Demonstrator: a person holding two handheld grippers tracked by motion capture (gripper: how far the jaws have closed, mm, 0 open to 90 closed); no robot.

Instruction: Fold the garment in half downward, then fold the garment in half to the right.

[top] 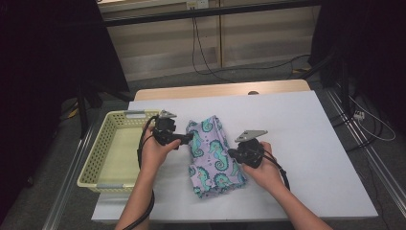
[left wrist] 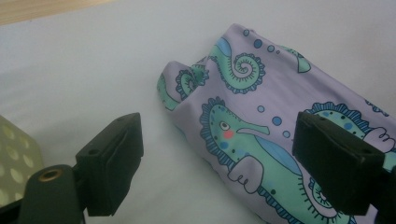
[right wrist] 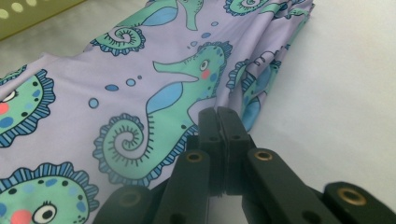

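Note:
A folded purple cloth [top: 213, 155] printed with green seahorses lies on the white table [top: 297, 129], long side running away from me. My left gripper [top: 189, 138] is at the cloth's left edge, open. In the left gripper view the cloth [left wrist: 261, 116] lies between and under the wide-apart jaws of that gripper [left wrist: 222, 133], untouched by the pads. My right gripper [top: 233, 153] is at the cloth's right edge. In the right gripper view its jaws [right wrist: 218, 114] are pressed together on the bunched edge of the cloth [right wrist: 140, 84].
A pale yellow perforated basket [top: 103, 143] stands on the table's left side, close to my left hand; its wall shows in the left gripper view [left wrist: 14, 158] and the right gripper view [right wrist: 28, 14]. White tabletop spreads to the right and behind the cloth.

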